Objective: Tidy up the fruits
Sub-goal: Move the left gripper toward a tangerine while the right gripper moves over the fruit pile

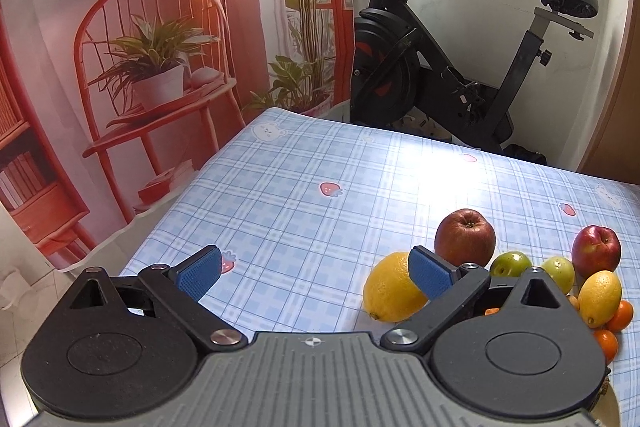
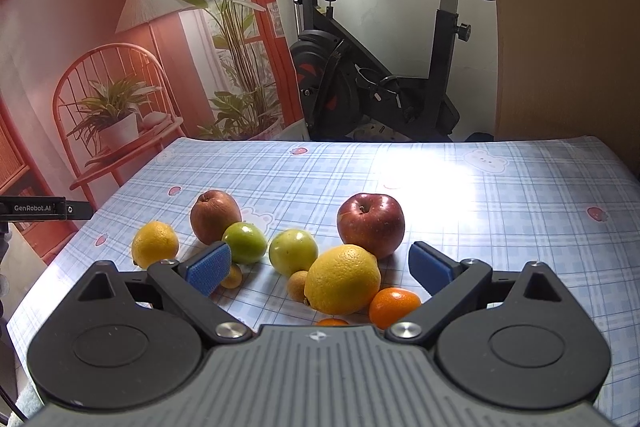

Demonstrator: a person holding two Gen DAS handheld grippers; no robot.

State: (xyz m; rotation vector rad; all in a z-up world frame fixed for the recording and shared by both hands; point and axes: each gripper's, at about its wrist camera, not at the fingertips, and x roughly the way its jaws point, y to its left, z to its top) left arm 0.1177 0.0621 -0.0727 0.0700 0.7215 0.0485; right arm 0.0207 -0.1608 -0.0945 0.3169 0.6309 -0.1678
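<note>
Both tools wide open, empty. L tool (image 1: 316, 273) approaching lemon (image 1: 390, 289) at 3 o'clock; next: straddle, close.

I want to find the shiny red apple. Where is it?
In the right wrist view the shiny red apple sits on the checked tablecloth, right of centre, just behind the big lemon and right of a green fruit.
</note>
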